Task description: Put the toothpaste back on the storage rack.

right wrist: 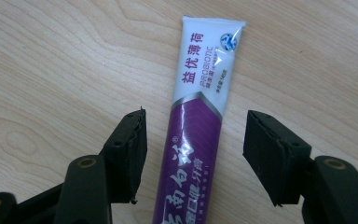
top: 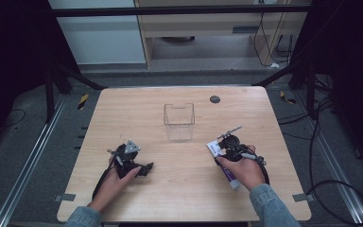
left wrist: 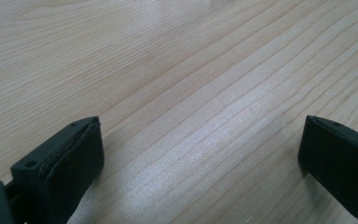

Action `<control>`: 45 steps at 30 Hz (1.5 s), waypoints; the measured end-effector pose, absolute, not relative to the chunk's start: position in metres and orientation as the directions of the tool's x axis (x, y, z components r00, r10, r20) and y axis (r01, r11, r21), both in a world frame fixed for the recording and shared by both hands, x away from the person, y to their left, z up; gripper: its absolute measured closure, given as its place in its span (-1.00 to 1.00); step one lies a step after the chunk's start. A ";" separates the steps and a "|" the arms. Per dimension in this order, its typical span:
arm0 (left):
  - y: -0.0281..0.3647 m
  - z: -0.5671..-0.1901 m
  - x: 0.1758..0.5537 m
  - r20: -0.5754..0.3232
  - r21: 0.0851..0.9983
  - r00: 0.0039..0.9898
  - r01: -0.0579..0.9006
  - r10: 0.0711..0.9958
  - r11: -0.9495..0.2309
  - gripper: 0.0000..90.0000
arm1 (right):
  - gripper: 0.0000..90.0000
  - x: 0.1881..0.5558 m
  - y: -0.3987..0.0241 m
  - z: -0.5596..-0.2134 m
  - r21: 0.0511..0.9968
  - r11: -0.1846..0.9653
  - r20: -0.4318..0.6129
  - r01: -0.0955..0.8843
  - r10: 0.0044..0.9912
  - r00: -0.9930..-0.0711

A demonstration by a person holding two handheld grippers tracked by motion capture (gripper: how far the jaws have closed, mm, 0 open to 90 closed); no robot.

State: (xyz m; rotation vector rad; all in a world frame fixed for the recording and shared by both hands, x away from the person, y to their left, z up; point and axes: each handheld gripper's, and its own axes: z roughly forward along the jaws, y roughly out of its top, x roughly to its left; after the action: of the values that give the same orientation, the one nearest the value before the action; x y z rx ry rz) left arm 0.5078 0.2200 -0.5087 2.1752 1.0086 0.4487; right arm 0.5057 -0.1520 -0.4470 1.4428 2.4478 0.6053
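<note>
Two black jaws of the right gripper point(right wrist: 193, 154) stand apart on either side of the purple-and-white plastic toothpaste tube point(right wrist: 193, 154), which lies flat on the light wooden table point(right wrist: 51, 70) between them, its white crimped end pointing away past the tips; neither pad touches it, so the step in hand seems to be the grasp itself; next, the jaws likely need to close squarely on the purple body; the left gripper point(left wrist: 200, 154) rests spread and empty; the clear plastic box point(top: 179, 121) waits beyond.
</note>
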 end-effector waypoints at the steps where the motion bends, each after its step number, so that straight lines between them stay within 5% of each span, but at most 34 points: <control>1: 0.220 -0.509 0.508 0.022 0.710 0.639 0.531 0.769 -0.462 -1.00 | -0.09 0.507 -0.151 -0.448 0.457 0.426 0.015 0.781 0.874 -0.485; 34: 0.220 -0.509 0.508 0.022 0.710 0.639 0.531 0.769 -0.462 -1.00 | 0.17 0.527 -0.143 -0.473 0.381 0.423 0.005 0.822 0.889 -0.459; 45: 0.220 -0.509 0.508 0.023 0.710 0.639 0.531 0.769 -0.462 -1.00 | 0.41 0.528 -0.138 -0.471 0.364 0.471 -0.030 0.804 0.868 -0.495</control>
State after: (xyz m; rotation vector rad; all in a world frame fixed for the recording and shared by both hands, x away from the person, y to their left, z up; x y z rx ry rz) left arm 0.5078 0.2200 -0.5087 2.1753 1.0089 0.4493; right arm 0.5277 -0.1377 -0.4706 1.4471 2.5070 0.4499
